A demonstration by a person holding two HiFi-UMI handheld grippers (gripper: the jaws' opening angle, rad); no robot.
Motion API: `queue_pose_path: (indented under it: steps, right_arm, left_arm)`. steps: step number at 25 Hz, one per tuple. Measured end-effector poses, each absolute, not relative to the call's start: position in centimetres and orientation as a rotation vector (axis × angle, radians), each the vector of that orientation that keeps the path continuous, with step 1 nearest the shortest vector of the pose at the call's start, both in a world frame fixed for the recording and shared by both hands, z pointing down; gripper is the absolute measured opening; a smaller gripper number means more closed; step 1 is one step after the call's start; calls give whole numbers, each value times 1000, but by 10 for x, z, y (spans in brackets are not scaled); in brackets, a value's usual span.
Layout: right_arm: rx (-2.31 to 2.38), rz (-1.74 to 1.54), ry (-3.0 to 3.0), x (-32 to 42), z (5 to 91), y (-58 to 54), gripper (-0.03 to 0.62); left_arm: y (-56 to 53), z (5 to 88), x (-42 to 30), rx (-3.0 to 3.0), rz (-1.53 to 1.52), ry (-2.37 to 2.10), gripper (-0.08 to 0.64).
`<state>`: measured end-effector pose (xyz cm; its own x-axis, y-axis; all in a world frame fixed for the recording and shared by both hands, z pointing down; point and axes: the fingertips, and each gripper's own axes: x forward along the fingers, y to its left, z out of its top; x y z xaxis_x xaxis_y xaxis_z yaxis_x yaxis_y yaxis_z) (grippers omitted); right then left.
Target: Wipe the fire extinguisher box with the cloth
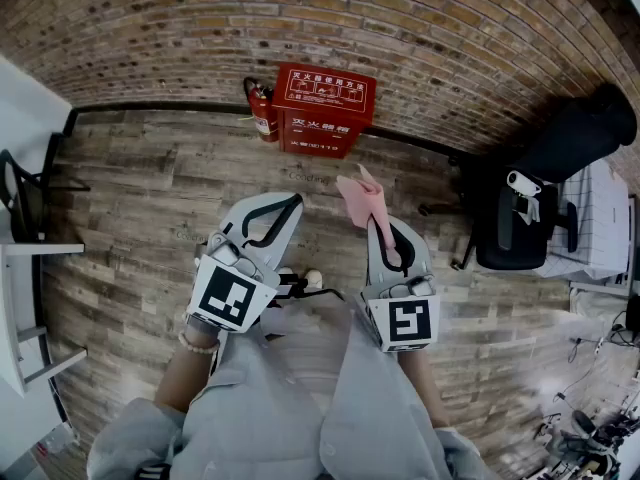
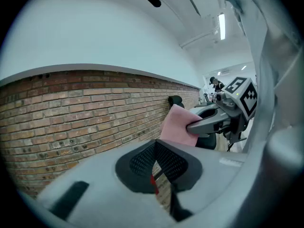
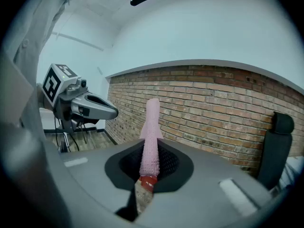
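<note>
The fingers (image 3: 167,161) of the right gripper (image 1: 381,232) are closed on a pink cloth (image 1: 358,200), pinching its lower end so that the rest stands up above the tips as a narrow, slightly crumpled strip. In the right gripper view the cloth fills the slot between the two dark pads. The fingers (image 2: 171,161) of the left gripper (image 1: 292,203) are pressed together at their tips with nothing held between them; only a thin gap opens lower down, where a sliver of red and the floor show through. The two grippers are held side by side in front of the person, near each other but not touching, both aimed at the far wall. The red fire extinguisher box (image 1: 325,110) stands on the wooden floor (image 1: 150,198) against the foot of the brick wall (image 1: 200,28), well beyond the grippers and apart from the cloth. A red fire extinguisher (image 1: 264,113) stands just to the left of the box, close against its side. A black office chair (image 1: 545,188) is off to the right.
</note>
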<state>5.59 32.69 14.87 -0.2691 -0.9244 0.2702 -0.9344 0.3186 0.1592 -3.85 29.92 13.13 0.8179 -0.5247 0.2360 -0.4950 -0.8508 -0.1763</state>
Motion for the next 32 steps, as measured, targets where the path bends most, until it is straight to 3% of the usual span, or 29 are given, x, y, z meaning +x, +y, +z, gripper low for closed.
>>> queue_pose_path:
  steps: [32]
  right_arm:
    - [1620, 106, -2335, 101, 160, 345, 18]
  left_arm:
    - [321, 133, -8, -2866, -453, 948, -3]
